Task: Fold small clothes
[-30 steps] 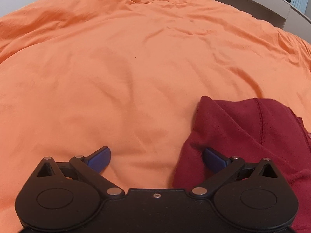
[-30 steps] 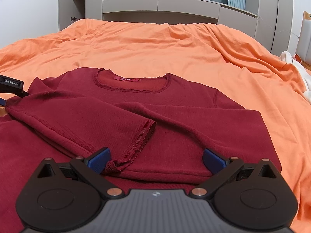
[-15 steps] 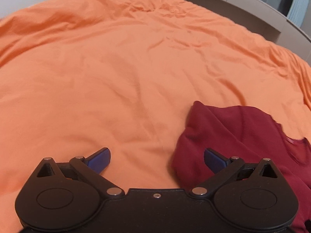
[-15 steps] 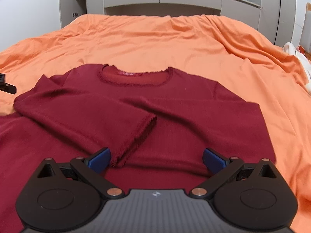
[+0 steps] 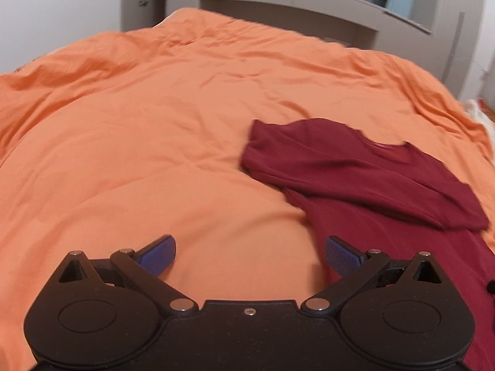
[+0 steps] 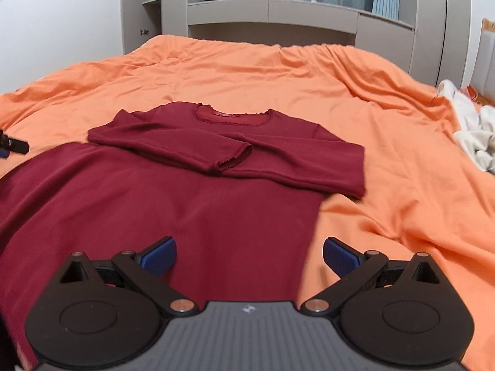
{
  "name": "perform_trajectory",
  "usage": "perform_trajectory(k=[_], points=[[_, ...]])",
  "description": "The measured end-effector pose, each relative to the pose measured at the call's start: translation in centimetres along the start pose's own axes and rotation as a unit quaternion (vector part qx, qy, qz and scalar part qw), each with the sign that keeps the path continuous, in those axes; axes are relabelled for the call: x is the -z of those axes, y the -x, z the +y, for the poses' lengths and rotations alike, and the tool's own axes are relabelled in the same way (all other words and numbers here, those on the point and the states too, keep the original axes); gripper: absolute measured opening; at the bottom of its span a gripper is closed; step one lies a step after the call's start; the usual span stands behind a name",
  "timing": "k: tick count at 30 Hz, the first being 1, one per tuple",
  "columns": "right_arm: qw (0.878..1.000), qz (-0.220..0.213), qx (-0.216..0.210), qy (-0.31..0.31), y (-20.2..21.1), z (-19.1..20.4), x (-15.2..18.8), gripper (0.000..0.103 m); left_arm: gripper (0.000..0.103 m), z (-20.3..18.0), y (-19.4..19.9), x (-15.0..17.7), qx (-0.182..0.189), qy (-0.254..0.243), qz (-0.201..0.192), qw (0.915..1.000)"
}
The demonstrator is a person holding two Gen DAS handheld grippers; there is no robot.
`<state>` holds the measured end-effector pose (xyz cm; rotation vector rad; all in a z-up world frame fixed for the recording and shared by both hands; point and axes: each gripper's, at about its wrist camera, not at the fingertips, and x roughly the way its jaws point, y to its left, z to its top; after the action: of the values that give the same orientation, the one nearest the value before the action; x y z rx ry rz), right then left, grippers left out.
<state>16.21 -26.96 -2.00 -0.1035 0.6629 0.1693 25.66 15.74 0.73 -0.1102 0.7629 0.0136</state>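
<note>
A dark red long-sleeved dress (image 6: 191, 204) lies flat on the orange bedspread (image 6: 402, 185), neckline (image 6: 235, 117) far from me. Both sleeves are folded across the chest; the left sleeve's frilled cuff (image 6: 235, 157) lies on top. My right gripper (image 6: 249, 255) is open and empty above the lower right edge of the skirt. My left gripper (image 5: 249, 255) is open and empty over the bedspread (image 5: 139, 154), just left of the dress (image 5: 386, 185). A tip of the left gripper (image 6: 14, 145) shows at the left edge of the right wrist view.
Grey cupboards and shelves (image 6: 278, 9) stand behind the bed. A heap of white clothes (image 6: 470, 130) lies at the bed's right side.
Both grippers have drawn back toward the near end of the dress. The dress now looks farther away and more of the skirt shows. Both stay open.
</note>
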Motion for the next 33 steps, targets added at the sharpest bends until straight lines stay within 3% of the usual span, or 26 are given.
perform_trajectory(k=[6,13,18,23,28,31,33], points=[[0.998,-0.031,-0.032,0.045,5.4,0.6,2.5,0.103,0.102,-1.7,4.6,2.5,0.034,-0.034,-0.019,0.9987],[0.982,-0.02,-0.074,0.174,8.8,3.3,5.2,0.103,0.102,-2.9,9.3,5.2,0.076,-0.064,-0.045,0.994],[0.968,-0.007,-0.055,0.243,9.2,5.1,7.3,0.103,0.102,-4.5,10.8,6.8,0.099,-0.089,-0.05,0.9898],[0.971,-0.032,-0.026,0.236,9.6,5.3,8.2,0.1,0.102,-5.9,11.3,8.1,0.113,-0.113,-0.042,0.9864],[0.974,-0.056,-0.018,0.218,9.7,4.1,8.1,0.082,0.102,-6.9,11.7,8.9,0.129,-0.137,-0.045,0.9811],[0.974,-0.066,-0.028,0.216,9.9,4.1,8.2,0.058,0.102,-7.7,12.0,9.6,0.139,-0.16,-0.051,0.9759],[0.975,-0.07,-0.036,0.209,9.8,4.0,8.0,0.025,0.102,-8.2,12.2,10.1,0.146,-0.176,-0.052,0.972]])
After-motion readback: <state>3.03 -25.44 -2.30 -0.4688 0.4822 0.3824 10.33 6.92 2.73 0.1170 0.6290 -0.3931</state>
